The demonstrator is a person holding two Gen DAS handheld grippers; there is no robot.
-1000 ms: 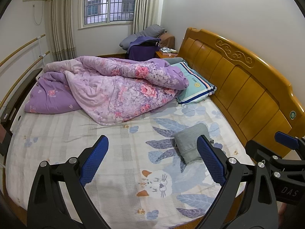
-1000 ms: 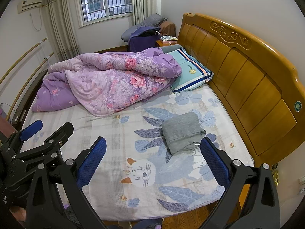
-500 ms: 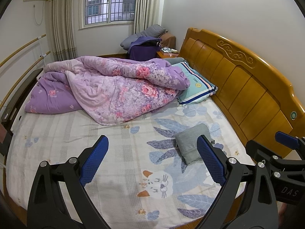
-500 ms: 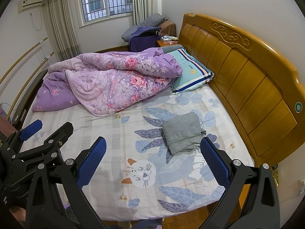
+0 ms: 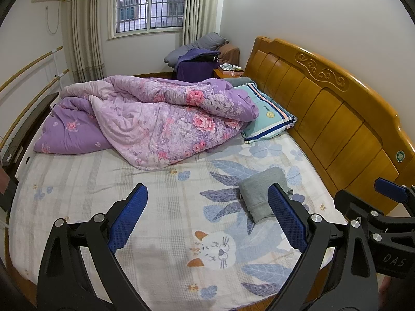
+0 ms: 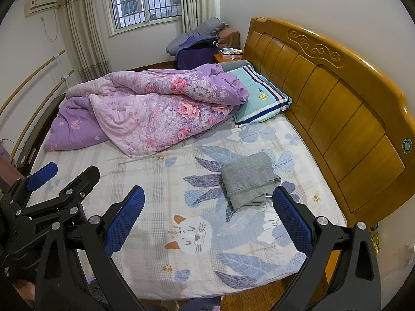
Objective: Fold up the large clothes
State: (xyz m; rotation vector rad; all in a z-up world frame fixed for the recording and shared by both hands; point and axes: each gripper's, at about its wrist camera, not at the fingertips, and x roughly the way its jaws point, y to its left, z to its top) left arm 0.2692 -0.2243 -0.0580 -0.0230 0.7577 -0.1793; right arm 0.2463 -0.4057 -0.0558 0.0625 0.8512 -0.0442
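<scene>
A grey garment, folded into a compact bundle, lies on the patterned bed sheet near the wooden headboard. It also shows in the left wrist view, partly behind a finger. My left gripper is open and empty, held above the near part of the bed. My right gripper is open and empty, just short of the bundle. Neither gripper touches the garment. The left gripper also shows at the left of the right wrist view.
A crumpled purple floral quilt covers the far half of the bed. A teal striped pillow lies by the headboard. A chair with dark clothes stands beyond, under the window. Rails run along the left wall.
Both views have shifted very slightly. The grey bundle and both open grippers stand as before.
</scene>
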